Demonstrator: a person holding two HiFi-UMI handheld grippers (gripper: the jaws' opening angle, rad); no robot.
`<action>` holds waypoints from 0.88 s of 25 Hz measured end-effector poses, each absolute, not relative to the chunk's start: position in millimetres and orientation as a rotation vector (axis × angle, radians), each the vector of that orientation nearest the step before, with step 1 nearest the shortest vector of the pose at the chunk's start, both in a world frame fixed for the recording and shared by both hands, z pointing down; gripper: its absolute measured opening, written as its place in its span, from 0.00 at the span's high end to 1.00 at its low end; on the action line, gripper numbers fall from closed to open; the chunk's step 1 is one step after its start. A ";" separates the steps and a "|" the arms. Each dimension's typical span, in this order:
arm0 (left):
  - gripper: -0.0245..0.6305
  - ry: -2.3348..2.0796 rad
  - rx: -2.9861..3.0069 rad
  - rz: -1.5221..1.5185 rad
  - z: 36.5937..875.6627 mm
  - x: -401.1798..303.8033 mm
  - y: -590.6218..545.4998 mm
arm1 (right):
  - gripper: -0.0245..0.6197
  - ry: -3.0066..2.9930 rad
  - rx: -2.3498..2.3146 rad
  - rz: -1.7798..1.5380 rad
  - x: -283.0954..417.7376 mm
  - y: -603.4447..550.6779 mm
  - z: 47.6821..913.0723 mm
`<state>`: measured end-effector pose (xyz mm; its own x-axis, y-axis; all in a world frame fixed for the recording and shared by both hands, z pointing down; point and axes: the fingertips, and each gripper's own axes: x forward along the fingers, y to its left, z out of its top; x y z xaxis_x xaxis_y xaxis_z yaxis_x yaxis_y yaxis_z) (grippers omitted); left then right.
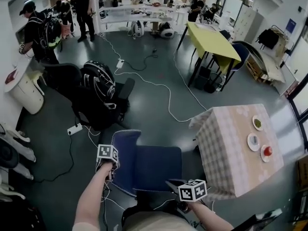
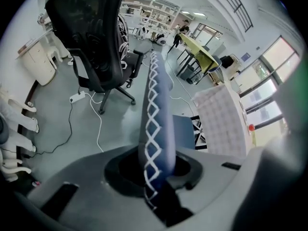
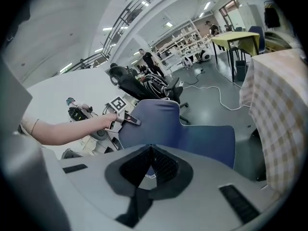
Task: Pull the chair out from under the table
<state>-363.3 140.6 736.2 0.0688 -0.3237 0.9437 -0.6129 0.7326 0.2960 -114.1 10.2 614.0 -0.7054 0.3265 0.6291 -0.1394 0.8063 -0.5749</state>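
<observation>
Jaws of left gripper (image 2: 155,174) pinch padded blue chair (image 1: 149,165) by white-stitched edge; right gripper (image 3: 147,170) closed, empty.

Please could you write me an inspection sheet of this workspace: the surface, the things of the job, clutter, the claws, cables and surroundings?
Surface: glossy grey floor; table covered by a checked cloth.
Job's things: blue chair stands beside the table, with its seat near the cloth edge.
Clutter: three small plates on the table.
Grippers: left claw is shut on the blue chair's back edge; right claw is shut and holds nothing.
Cables: white cable runs across the floor; power strip has a black lead.
Surroundings: black office chair, yellow table, people standing far off.
</observation>
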 end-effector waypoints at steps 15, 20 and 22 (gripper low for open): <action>0.83 -1.576 0.716 0.198 732.3 -398.0 196.2 | 0.95 -2.182 -0.255 0.753 -147.1 29.1 614.6; 0.83 -1.581 0.685 0.175 732.4 -401.4 215.2 | 0.95 -2.152 -0.297 0.743 -151.4 34.7 620.8; 0.83 -1.585 0.677 0.166 732.1 -405.2 222.3 | 0.95 -2.146 -0.303 0.741 -155.0 35.9 621.4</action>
